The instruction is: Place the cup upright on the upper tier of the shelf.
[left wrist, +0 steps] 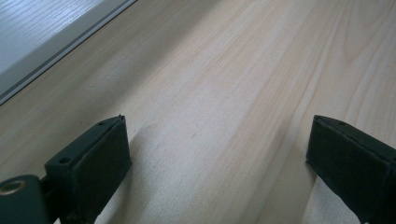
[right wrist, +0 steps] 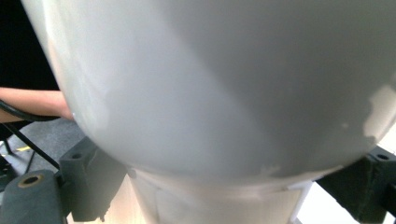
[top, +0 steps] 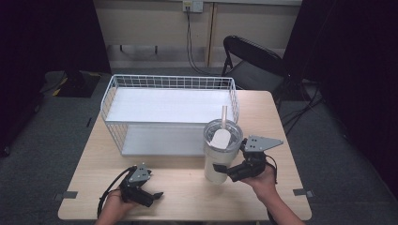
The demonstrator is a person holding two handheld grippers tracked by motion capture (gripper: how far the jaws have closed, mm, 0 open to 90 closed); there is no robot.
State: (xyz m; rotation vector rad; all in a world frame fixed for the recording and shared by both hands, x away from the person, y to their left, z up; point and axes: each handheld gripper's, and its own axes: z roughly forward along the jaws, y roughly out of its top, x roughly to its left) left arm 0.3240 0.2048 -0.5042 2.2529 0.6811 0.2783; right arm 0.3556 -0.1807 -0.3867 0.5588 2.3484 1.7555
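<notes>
The white tumbler (top: 220, 154) with straw stands upright on the table (top: 187, 187), at the 5 o'clock corner of the white wire basket (top: 169, 112). The right gripper (top: 230, 171) clamps the tumbler's lower body, one jaw on each side. The left gripper (top: 152, 196), at 8 o'clock from the tumbler and well apart, rests with jaws spread over bare wood.

The left gripper (top: 149, 194) rests low with jaws spread wide; the right gripper (top: 224, 170) is raised, its jaws clamped shut.
</notes>
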